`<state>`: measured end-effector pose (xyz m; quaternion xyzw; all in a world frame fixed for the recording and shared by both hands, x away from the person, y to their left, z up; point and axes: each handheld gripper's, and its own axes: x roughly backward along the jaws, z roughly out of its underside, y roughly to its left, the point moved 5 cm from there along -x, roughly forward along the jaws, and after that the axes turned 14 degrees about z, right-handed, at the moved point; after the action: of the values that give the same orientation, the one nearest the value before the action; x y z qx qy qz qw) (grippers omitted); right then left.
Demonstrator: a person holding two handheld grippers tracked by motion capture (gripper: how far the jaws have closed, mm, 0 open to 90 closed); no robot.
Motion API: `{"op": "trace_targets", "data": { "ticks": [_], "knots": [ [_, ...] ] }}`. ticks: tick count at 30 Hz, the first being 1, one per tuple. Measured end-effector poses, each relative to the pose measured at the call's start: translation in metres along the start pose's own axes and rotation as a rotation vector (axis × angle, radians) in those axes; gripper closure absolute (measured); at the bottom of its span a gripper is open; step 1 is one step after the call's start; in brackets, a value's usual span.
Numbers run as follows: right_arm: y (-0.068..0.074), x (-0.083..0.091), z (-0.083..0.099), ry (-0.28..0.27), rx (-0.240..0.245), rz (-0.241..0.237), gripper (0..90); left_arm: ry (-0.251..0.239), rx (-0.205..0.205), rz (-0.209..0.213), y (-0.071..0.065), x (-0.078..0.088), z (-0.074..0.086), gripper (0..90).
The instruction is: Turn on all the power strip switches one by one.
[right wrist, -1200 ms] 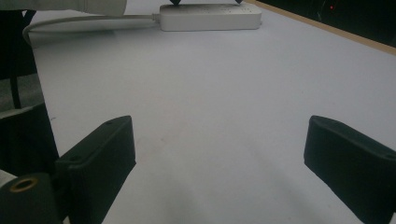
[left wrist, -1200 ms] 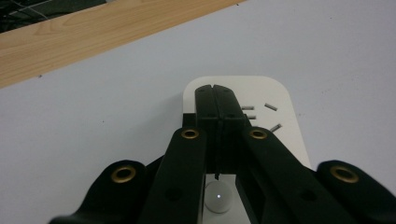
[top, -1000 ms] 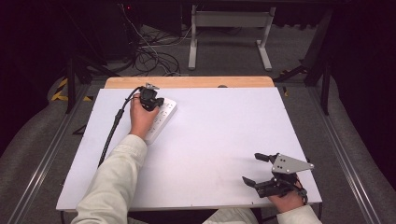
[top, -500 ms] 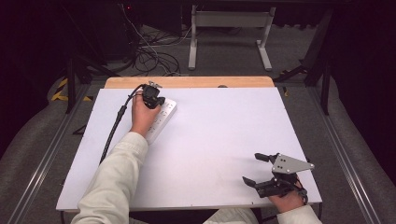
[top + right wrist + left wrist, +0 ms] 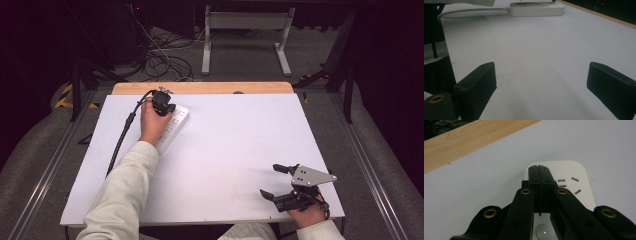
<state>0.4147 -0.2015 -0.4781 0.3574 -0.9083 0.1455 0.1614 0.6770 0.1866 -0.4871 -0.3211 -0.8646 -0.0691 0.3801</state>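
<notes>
A white power strip (image 5: 176, 121) lies at the far left of the white table top (image 5: 235, 145). My left gripper (image 5: 163, 101) hangs right over it, jaws pressed together with nothing between them. In the left gripper view the shut tips of the left gripper (image 5: 539, 168) sit above the power strip's (image 5: 576, 173) rounded end, beside its slot holes, and a round button (image 5: 544, 232) shows under the jaws. My right gripper (image 5: 270, 181) rests at the near right corner, open and holding nothing. In the right gripper view the right gripper (image 5: 541, 77) points across the bare top toward the power strip (image 5: 536, 9) and its white cord (image 5: 474, 11).
A wooden strip (image 5: 200, 88) borders the table's far edge. Behind it on the floor lie tangled cables (image 5: 165, 62) and a white metal stand (image 5: 245, 35). A black cable (image 5: 122, 140) trails from the left gripper along the table's left side.
</notes>
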Motion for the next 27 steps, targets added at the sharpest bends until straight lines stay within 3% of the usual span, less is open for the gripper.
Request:
{"op": "trace_targets", "data": {
  "ticks": [9,15,21,27],
  "knots": [
    [0.0004,0.0001,0.0,0.001,0.001,0.0,9.4,0.006,0.007,-0.025,-0.0024,-0.0021,0.001,90.0],
    [0.0002,0.0007,0.0002,0.0,-0.002,-0.001,9.4,0.0,0.015,-0.017,-0.0019,-0.0024,0.0018,90.0],
    [0.0001,0.0014,0.0003,0.001,-0.001,0.001,9.4,0.0,0.007,-0.026,-0.0018,-0.0025,0.0025,90.0],
    [0.0002,0.0015,0.0003,0.0,-0.001,0.0,9.4,0.019,-0.013,-0.063,-0.0056,-0.0044,0.0016,90.0]
  ]
}}
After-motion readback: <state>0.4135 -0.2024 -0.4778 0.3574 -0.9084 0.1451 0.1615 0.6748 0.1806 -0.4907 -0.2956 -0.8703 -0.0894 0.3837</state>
